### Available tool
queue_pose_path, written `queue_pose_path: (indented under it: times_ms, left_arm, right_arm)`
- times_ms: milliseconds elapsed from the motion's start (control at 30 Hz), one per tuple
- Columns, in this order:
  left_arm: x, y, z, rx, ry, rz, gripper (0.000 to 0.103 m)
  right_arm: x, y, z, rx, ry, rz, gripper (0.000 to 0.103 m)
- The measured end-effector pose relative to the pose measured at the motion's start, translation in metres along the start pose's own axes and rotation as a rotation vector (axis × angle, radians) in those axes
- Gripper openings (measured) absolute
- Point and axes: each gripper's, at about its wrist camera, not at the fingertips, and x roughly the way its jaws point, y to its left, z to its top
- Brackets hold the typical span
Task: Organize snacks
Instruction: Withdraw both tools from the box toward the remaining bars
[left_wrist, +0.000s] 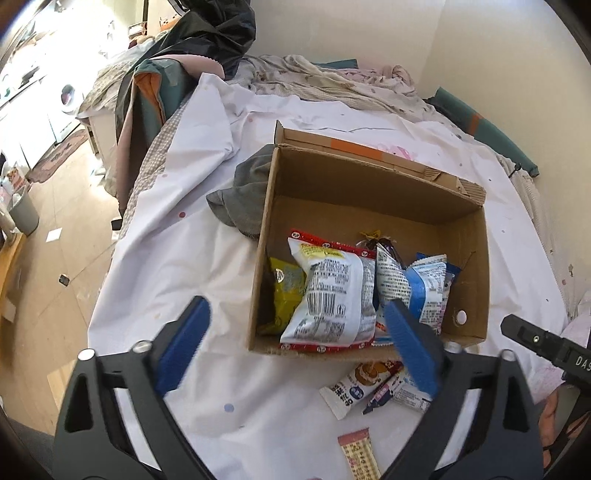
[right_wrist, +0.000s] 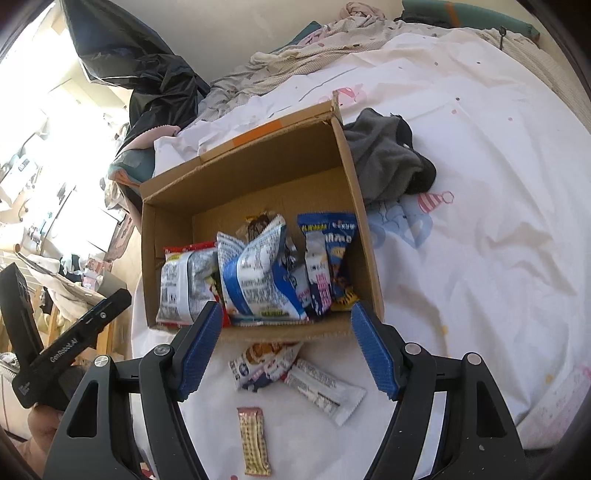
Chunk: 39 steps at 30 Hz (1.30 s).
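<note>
Hovering empty, both hand-held grippers face the snack-filled box.

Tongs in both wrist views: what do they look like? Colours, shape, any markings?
Both alike. The left tongs and the right tongs have black angular arms with triangular cut-outs and round silver pivot pins. Each finger carries a long blue pad with a fine ribbed texture. The body of the left tool, seen from the right wrist, bears white lettering, partly legible as GenRobot.AI. No cables or sleeves show.

Blown-out daylight at left – fisheye-bent edges, dark corners
</note>
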Motion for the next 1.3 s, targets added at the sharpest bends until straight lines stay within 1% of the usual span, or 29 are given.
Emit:
queue_pose_path:
  times_ms: [33, 167, 300, 367, 467, 567, 667, 700, 767, 833, 1000, 1033, 1067, 1133, 1200, 1233, 1267, 1300]
  left_arm:
    - [-0.002, 0.0, -0.001, 0.002, 0.001, -0.003, 0.101]
    - [-0.008, -0.004, -0.012, 0.014, 0.009, -0.029, 0.101]
    - [-0.006, -0.009, -0.027, -0.006, 0.046, -0.042, 0.101]
    - [-0.003, -0.013, -0.033, -0.012, 0.069, -0.037, 0.101]
    - [0.005, -0.021, -0.043, 0.004, 0.105, -0.01, 0.101]
    - [0.017, -0.024, -0.047, 0.019, 0.163, -0.008, 0.101]
    - [0.026, -0.02, -0.054, -0.016, 0.198, 0.001, 0.101]
    - [0.03, -0.018, -0.058, -0.034, 0.221, 0.001, 0.101]
    - [0.037, -0.017, -0.065, -0.054, 0.255, -0.008, 0.101]
    - [0.047, -0.024, -0.077, -0.047, 0.306, -0.019, 0.099]
    - [0.065, -0.046, -0.112, 0.007, 0.438, -0.047, 0.098]
    - [0.069, -0.05, -0.121, 0.011, 0.476, -0.059, 0.097]
    - [0.071, -0.054, -0.128, 0.015, 0.501, -0.069, 0.095]
    - [0.074, -0.062, -0.14, 0.046, 0.543, -0.076, 0.083]
    - [0.075, -0.07, -0.149, 0.104, 0.548, -0.049, 0.077]
    - [0.074, -0.072, -0.151, 0.131, 0.54, -0.029, 0.069]
    - [0.073, -0.073, -0.153, 0.151, 0.529, -0.004, 0.063]
    - [0.072, -0.073, -0.155, 0.168, 0.526, 0.026, 0.052]
  right_arm:
    - [0.0, 0.0, -0.002, 0.0, 0.002, -0.001, 0.075]
    - [-0.003, 0.0, -0.011, 0.0, 0.011, -0.007, 0.075]
    - [-0.004, -0.002, -0.022, 0.003, 0.021, -0.02, 0.075]
    - [-0.004, -0.007, -0.026, 0.012, 0.029, -0.032, 0.075]
    - [-0.004, -0.016, -0.03, 0.034, 0.041, -0.05, 0.075]
    - [-0.001, -0.029, -0.033, 0.072, 0.063, -0.084, 0.075]
    - [0.006, -0.045, -0.034, 0.133, 0.099, -0.119, 0.075]
    - [0.01, -0.052, -0.034, 0.164, 0.118, -0.13, 0.075]
    - [0.016, -0.061, -0.034, 0.218, 0.14, -0.124, 0.075]
    - [0.022, -0.067, -0.034, 0.257, 0.16, -0.112, 0.075]
    - [0.028, -0.065, -0.034, 0.24, 0.177, -0.142, 0.075]
    - [0.029, -0.064, -0.034, 0.235, 0.178, -0.146, 0.075]
    - [0.029, -0.063, -0.034, 0.232, 0.179, -0.148, 0.075]
    - [0.03, -0.063, -0.034, 0.231, 0.181, -0.148, 0.075]
    - [0.03, -0.062, -0.034, 0.231, 0.185, -0.149, 0.075]
    - [0.03, -0.062, -0.034, 0.23, 0.188, -0.149, 0.075]
    - [0.03, -0.06, -0.035, 0.226, 0.191, -0.144, 0.075]
    - [0.031, -0.058, -0.035, 0.219, 0.193, -0.144, 0.075]
